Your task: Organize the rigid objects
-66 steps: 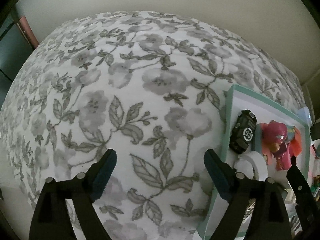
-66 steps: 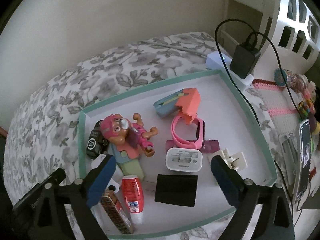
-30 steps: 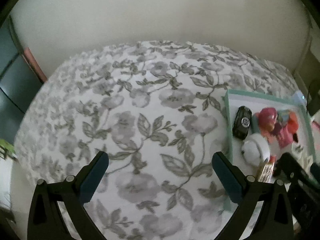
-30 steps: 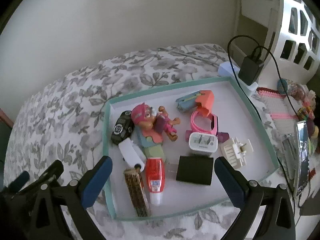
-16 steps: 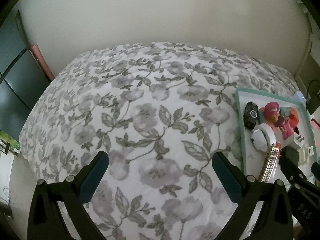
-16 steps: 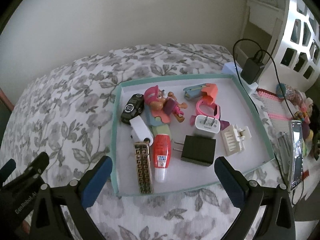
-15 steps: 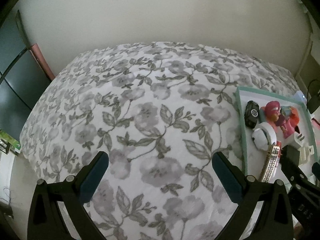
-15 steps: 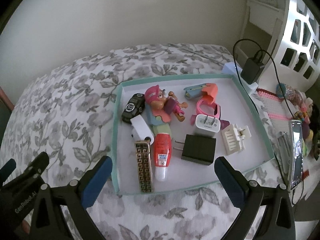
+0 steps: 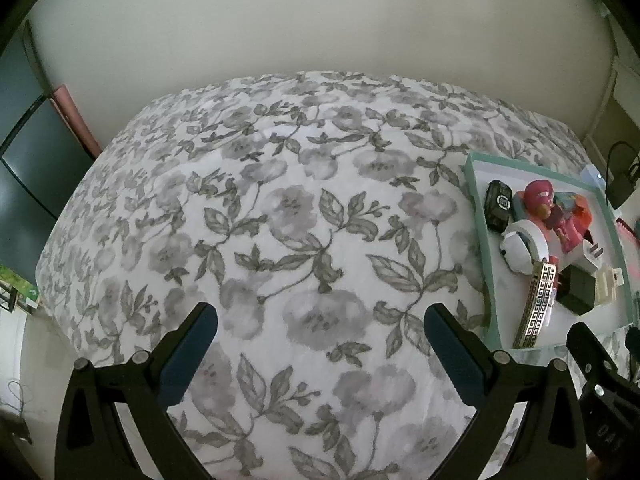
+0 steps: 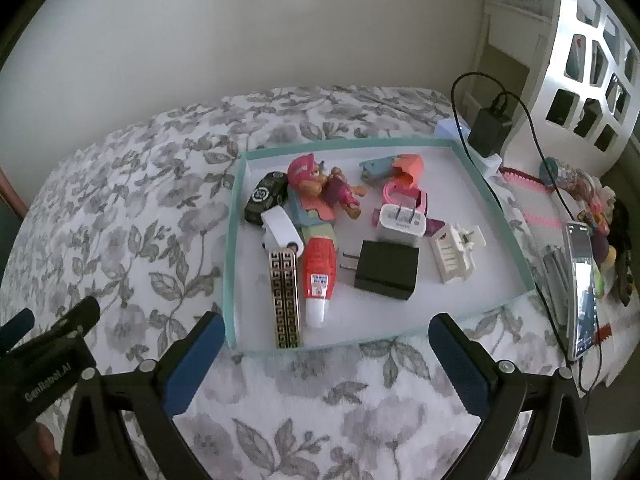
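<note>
Floral grey-and-white bedspread (image 9: 280,220) fills the left wrist view, pale wall behind. Left gripper (image 9: 320,344) hovers over bare bedspread, jaws spread wide, nothing between them. Teal-rimmed tray (image 9: 478,248) sits at the right edge of this view with the clutter inside: black toy car (image 9: 498,206), pink-capped figure (image 9: 540,200), white roll (image 9: 520,246), gold-patterned bar (image 9: 538,308), black charger (image 9: 576,294). Part of the other gripper's black body shows at the lower right.

Right wrist view: same bedspread (image 10: 120,232), tray (image 10: 231,248) in the middle, white lattice headboard (image 10: 592,60) at the right. Right gripper (image 10: 324,356) is held above the bedspread just in front of the tray's near rim, jaws wide apart, empty. All items lie in the tray: toy car (image 10: 266,196) at the far-left corner, figure (image 10: 320,186) beside it, white roll (image 10: 280,228) touching the gold-patterned bar (image 10: 286,300), red-and-white tube (image 10: 318,276) just beside the bar, black charger (image 10: 386,270) in the middle, white charger (image 10: 400,222) behind it, cream plug adapter (image 10: 454,252) to the right, pink watch (image 10: 404,196) and a blue-and-orange piece (image 10: 394,168) at the back. A plugged-in black adapter (image 10: 488,126) with its cable sits beyond the tray's far-right corner; a phone (image 10: 580,288) lies off to the right. Left gripper's body pokes in at the lower left.
</note>
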Tool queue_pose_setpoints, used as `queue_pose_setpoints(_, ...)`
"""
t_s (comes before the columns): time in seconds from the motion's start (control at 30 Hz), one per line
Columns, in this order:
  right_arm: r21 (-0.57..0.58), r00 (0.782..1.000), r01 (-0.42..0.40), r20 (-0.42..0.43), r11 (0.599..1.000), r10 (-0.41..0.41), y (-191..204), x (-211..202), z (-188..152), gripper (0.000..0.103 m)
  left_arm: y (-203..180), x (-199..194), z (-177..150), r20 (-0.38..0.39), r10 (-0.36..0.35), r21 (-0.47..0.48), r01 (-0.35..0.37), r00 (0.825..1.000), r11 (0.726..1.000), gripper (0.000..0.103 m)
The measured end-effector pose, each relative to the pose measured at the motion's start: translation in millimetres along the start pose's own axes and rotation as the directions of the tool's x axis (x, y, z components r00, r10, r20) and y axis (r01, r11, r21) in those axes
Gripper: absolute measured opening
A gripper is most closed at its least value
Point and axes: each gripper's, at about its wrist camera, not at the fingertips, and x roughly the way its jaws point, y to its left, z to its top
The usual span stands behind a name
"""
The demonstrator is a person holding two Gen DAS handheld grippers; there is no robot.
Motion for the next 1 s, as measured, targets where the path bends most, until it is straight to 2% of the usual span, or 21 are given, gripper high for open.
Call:
queue_pose_setpoints(0.27,-0.006,1.0,0.006,0.022,1.0,-0.006,-1,-7,-3,0.103,0,-4,-2,-0.003,-0.002,0.003,0.002,1.0,1.0,0.103)
queue_pose_setpoints(1.0,-0.009,1.0,0.007,0.007,1.0,-0.007,-2,1,-1,0.103,-2,4,-3,-0.029,-0.012,0.043,0.013,0.999,0.999,0.103)
